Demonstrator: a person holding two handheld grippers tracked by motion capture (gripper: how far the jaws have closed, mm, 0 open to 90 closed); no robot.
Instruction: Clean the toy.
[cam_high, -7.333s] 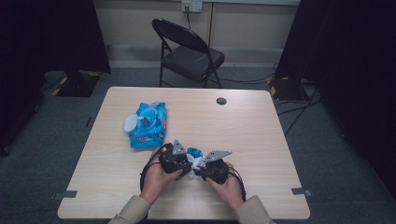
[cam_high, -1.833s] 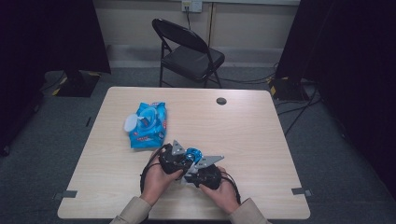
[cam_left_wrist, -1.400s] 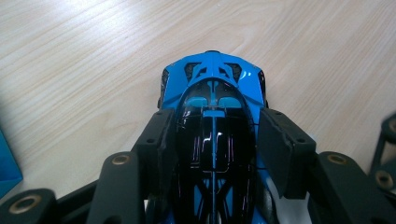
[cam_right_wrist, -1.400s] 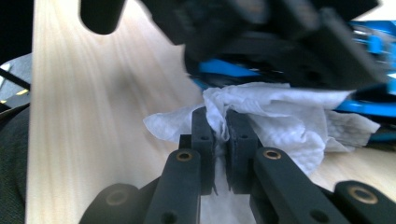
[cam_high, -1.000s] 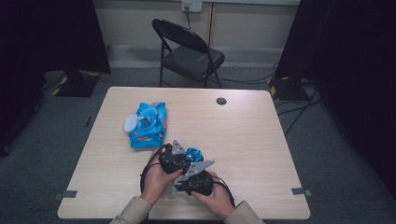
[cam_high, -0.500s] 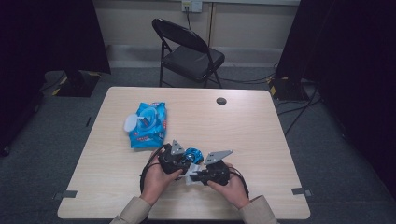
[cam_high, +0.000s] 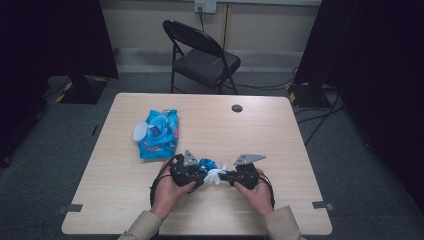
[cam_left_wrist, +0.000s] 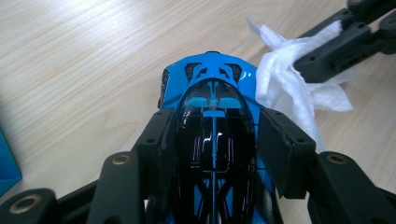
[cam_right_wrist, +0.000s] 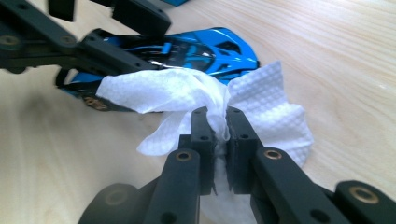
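The blue toy car (cam_left_wrist: 212, 116) sits low over the counter (cam_high: 280, 130), toward its near edge, and everything else is placed from it. The left gripper (cam_left_wrist: 212, 140) has its fingers (cam_left_wrist: 159, 140) closed on the car's two flanks, pads pressed against the glossy black and blue body, the car's nose pointing away from the hand. Just beside the car, touching its side, is a crumpled white wipe (cam_right_wrist: 187, 93); the right gripper (cam_right_wrist: 215, 126) pinches a fold of it, fingers (cam_right_wrist: 201, 126) clamped tight with the cloth bunched between them and spilling out on both sides. In the high view the two grippers (cam_high: 187, 172) (cam_high: 240, 175) meet head on over the car (cam_high: 205, 164), the wipe (cam_high: 216, 174) between them. Beyond the car and to its left lies a blue pack of wipes (cam_high: 157, 132), well apart from it. Right of the car the counter runs bare to its edge; farther back a small dark disc (cam_high: 237, 108) lies near the far edge. A folding chair (cam_high: 200, 57) stands past that edge.
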